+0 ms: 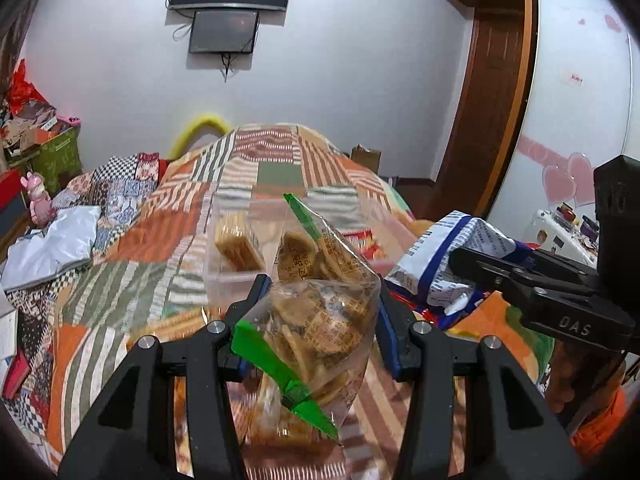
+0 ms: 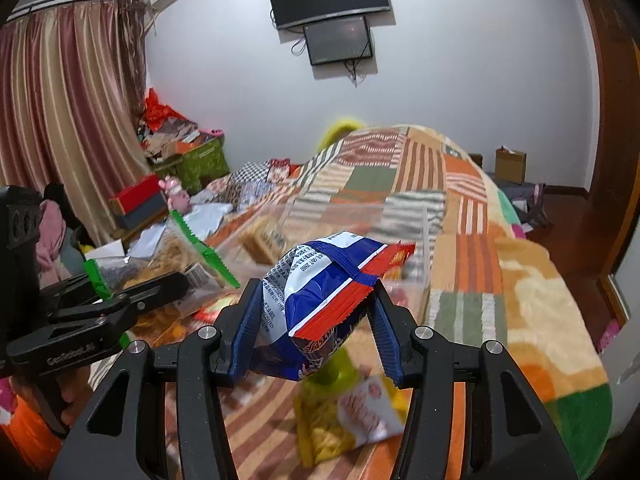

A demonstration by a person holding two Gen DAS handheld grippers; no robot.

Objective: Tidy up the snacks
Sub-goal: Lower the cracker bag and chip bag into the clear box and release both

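My left gripper (image 1: 322, 292) is shut on a clear bag of round biscuits (image 1: 320, 320) with green sealed ends, held up above the quilt. My right gripper (image 2: 316, 286) is shut on a puffy blue, white and red snack packet (image 2: 324, 292), also lifted off the bed. Just beyond both stands a clear plastic box (image 1: 224, 276) with a stack of crackers (image 1: 238, 246) inside. The right gripper (image 1: 460, 260) with its packet (image 1: 452, 256) shows at the right of the left wrist view. In the right wrist view, the left gripper (image 2: 176, 284) and its bag (image 2: 160, 256) show at the left.
A patchwork quilt (image 2: 460, 208) covers the bed. A yellow snack packet (image 2: 352, 416) and a green object (image 2: 328, 368) lie under my right gripper. More packets lie by the box (image 1: 360, 240). Boxes and clutter (image 2: 180, 152) sit left of the bed, a wardrobe (image 1: 580, 80) right.
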